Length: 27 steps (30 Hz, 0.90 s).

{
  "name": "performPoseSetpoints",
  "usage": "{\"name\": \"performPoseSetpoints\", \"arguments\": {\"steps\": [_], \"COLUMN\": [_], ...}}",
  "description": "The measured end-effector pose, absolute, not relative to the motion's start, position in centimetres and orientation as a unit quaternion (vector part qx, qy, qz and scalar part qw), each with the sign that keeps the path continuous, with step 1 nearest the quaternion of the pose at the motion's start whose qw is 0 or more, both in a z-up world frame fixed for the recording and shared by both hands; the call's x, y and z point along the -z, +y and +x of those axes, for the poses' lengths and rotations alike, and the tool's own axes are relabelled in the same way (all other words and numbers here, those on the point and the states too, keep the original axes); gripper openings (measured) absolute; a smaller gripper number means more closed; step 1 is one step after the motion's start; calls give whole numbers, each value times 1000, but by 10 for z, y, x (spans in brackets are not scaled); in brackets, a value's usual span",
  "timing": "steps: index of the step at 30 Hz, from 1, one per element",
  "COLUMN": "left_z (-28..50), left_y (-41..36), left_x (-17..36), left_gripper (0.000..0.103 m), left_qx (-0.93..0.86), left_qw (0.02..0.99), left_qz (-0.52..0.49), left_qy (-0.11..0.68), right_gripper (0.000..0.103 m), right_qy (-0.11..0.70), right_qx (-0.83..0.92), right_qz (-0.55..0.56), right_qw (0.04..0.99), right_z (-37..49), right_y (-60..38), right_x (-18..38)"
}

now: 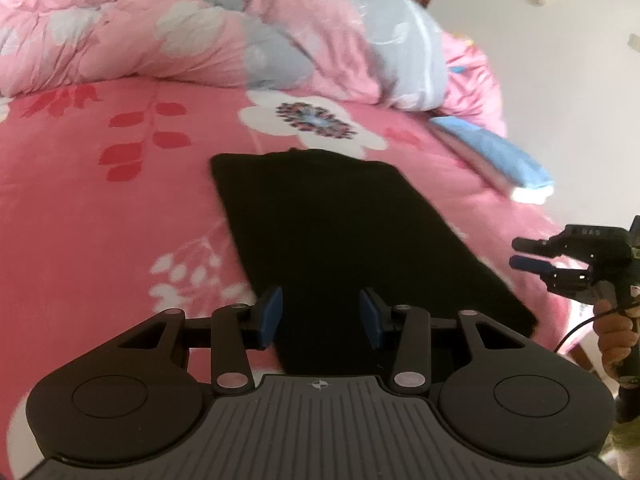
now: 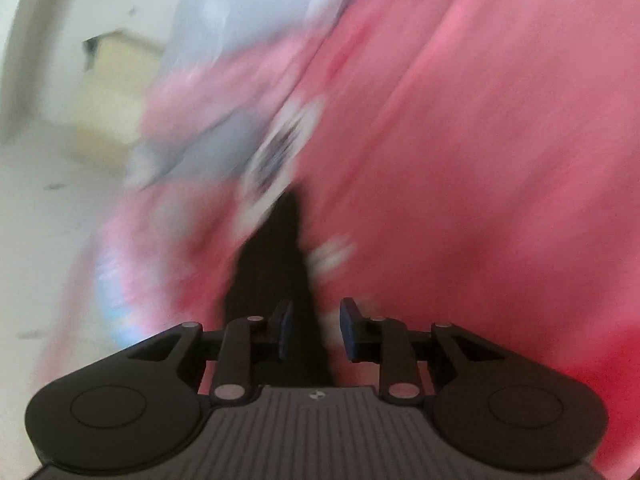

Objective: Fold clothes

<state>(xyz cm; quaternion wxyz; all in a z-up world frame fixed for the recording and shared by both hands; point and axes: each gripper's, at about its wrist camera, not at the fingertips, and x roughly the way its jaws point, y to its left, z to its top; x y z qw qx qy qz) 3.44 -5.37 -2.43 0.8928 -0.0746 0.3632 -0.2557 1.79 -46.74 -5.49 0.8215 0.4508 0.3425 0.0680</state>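
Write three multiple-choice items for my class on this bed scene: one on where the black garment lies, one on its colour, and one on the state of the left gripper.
1. Where does the black garment lie?
A. on the pink bedsheet
B. on the floor
C. over a chair

2. What colour is the garment?
A. white
B. black
C. green

3. How does the left gripper stand?
A. shut on the garment
B. out of view
C. open

Answers: 1 A, pink sheet surrounds it flat; 2 B, it is uniformly dark; 3 C, its blue pads stand apart with nothing between.
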Motion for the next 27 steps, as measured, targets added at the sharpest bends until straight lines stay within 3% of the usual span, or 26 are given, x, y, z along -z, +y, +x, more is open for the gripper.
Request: {"name": "performPoseSetpoints", "arguments": {"steps": [3,9,11,13,20,27], "left_z": [24,0,-8,-13,-16,-9], "left_y": [-65,-76,-77,-76,-80,-95], "left_x": [26,37,36,34,31,24], "left_gripper": [42,42,42,42,43,54], "left_qx": [254,242,238,237,227,197], "left_qw": [895,898,901,903,898,886], "left_qz": [-46,-4,8,10,5,22], "left_qy": [365,367,362,358,376,420], "right_gripper": [27,27,17,17,19,20], "right_qy": [315,371,376,366,321,353], "right_qx": [-94,-143,-94,-63,-42,-50], "right_qz": [460,433,412,420,344,189], "right_qw": [825,809,825,828,881,915], "right_z": [-3,-7,-18,-33,-59,-52], "right_y": [-459,-412,-420,-432,-408,-346], "right_x": [41,57,60,55,12,21]}}
